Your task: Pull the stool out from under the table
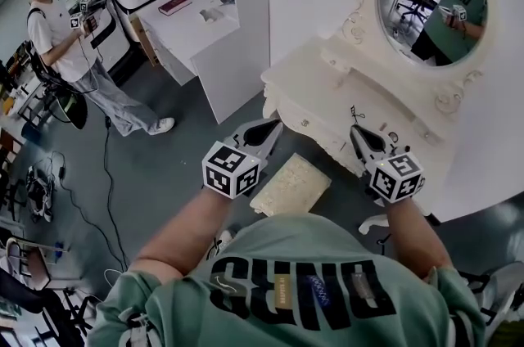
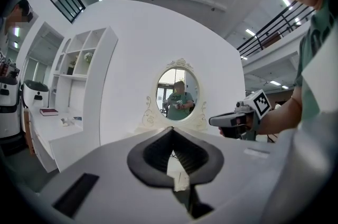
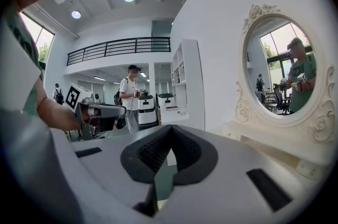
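The stool shows its cream padded seat on the grey floor, just in front of the white dressing table, partly hidden by my chest. My left gripper is held above the seat's left side, jaws shut with nothing between them. Over the seat's right side my right gripper is also shut and empty. In the left gripper view the closed jaws face the table's mirror, with the right gripper beside them. The right gripper view shows its closed jaws and the left gripper.
An oval mirror stands on the dressing table. A white desk with shelves is to the left of it. Another person stands at the far left holding grippers. Cables trail on the floor at the left.
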A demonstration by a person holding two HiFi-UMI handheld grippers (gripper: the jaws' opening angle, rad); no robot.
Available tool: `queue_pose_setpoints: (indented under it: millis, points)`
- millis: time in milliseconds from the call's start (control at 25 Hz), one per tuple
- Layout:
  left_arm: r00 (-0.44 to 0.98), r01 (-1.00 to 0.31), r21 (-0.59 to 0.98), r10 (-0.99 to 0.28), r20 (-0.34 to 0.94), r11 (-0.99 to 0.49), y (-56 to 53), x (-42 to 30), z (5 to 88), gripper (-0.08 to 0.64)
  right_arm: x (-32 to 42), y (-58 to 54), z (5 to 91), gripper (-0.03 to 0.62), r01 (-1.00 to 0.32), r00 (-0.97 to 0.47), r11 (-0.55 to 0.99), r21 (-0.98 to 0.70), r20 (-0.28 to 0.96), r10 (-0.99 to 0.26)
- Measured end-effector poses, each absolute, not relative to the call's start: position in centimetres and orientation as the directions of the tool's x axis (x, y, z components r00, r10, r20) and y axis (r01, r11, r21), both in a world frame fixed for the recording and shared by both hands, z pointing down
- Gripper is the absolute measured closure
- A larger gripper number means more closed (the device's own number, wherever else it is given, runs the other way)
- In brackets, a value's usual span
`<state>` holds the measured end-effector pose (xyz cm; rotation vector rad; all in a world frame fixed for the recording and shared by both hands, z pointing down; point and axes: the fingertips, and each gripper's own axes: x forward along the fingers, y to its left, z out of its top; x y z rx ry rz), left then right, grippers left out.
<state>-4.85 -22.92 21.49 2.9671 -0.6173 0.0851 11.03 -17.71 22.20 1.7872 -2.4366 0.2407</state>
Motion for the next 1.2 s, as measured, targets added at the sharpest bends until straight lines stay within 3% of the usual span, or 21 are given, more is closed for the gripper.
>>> queue_pose_setpoints:
  millis: [1200]
  points:
    - [0.923,-0.384,0.111,-0.376,0.084,-0.917,-21.8,-4.9,21.6,0.551,10.2,-16.8,22.1,0.598,-0.95,-0.309,0.31,-0.021,0.182,-0.934]
